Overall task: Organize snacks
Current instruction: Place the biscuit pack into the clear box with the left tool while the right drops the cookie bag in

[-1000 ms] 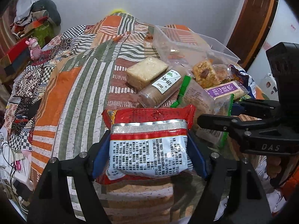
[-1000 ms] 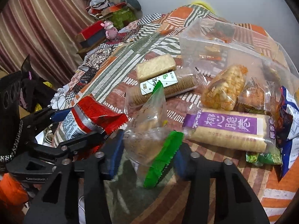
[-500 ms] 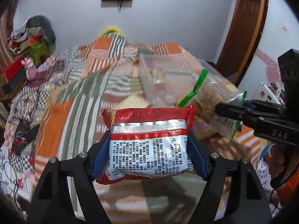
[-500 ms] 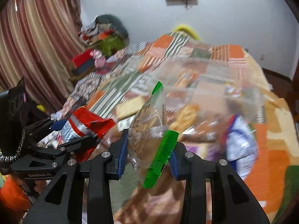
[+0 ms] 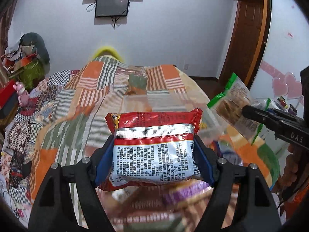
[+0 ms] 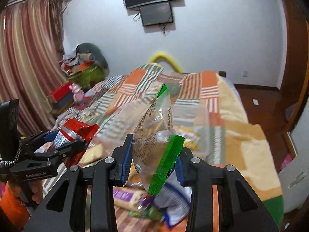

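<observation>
We hold the red snack packet (image 5: 154, 148) crosswise, its long axis level, clamped in our left tool (image 5: 154, 154) above the bed (image 5: 92, 104). Our right tool (image 6: 152, 158) grips the clear green-edged packet (image 6: 156, 127), standing upright. A transparent bin (image 6: 193, 127) below is blurred.

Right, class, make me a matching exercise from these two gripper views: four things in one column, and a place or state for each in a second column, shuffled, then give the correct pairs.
Things
1. red snack packet
2. clear packet with green ends
3. pink toy
4. dark screen

Places or states
A. mounted on the white wall
B. clamped in the left gripper
C. standing at the far left edge of the bed, beside a red box
D. clamped in the right gripper

Pairs: 1-B, 2-D, 3-C, 4-A
</observation>
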{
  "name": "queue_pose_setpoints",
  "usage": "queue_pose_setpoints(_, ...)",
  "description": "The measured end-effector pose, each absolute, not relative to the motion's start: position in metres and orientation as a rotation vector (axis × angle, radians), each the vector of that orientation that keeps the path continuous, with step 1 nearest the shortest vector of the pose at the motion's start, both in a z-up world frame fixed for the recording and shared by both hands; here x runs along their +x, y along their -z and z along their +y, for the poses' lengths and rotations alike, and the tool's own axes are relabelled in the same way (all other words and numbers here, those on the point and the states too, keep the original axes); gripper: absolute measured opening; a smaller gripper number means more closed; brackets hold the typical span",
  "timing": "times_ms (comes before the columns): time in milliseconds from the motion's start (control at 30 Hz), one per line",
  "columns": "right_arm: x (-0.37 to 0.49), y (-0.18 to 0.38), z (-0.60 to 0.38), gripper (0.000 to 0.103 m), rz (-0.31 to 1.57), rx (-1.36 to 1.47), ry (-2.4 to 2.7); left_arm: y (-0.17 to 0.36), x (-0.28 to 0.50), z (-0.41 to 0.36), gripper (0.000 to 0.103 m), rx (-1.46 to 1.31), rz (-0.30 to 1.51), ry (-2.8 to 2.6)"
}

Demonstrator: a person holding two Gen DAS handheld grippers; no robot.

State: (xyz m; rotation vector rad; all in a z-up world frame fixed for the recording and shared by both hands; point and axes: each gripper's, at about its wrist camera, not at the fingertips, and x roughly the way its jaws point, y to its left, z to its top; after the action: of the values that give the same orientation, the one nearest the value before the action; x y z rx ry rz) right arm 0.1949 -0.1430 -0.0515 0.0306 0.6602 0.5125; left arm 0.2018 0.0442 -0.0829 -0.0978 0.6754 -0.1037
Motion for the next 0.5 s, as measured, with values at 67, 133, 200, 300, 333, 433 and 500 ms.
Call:
queue_pose_setpoints(67, 0.204, 0.052, -0.142, 0.034, 0.655, 0.026, -0.501, 0.081, 0.215, 0.042, 0.076, -0.098, 0.673, 0.106)
queue_pose_setpoints(133, 0.211, 0.054, -0.142, 0.034, 0.654, 0.023, -0.498, 0.081, 0.229, 0.039, 0.076, -0.094, 0.676, 0.11)
queue_pose_setpoints(200, 0.221, 0.058, -0.139, 0.035, 0.66, 0.021, -0.495, 0.083, 0.242, 0.036, 0.077, -0.089, 0.684, 0.112)
queue_pose_setpoints(300, 0.237, 0.066, -0.135, 0.035, 0.681, 0.025, -0.499, 0.09, 0.263, 0.03, 0.077, -0.083, 0.705, 0.12)
queue_pose_setpoints(333, 0.243, 0.07, -0.133, 0.035, 0.692, 0.025, -0.501, 0.093, 0.27, 0.029, 0.077, -0.082, 0.714, 0.121)
queue_pose_setpoints(433, 0.257, 0.079, -0.129, 0.035, 0.721, 0.014, -0.507, 0.105, 0.288, 0.026, 0.077, -0.082, 0.748, 0.129)
queue_pose_setpoints(500, 0.265, 0.084, -0.128, 0.035, 0.739, 0.002, -0.507, 0.113, 0.301, 0.025, 0.077, -0.078, 0.774, 0.131)
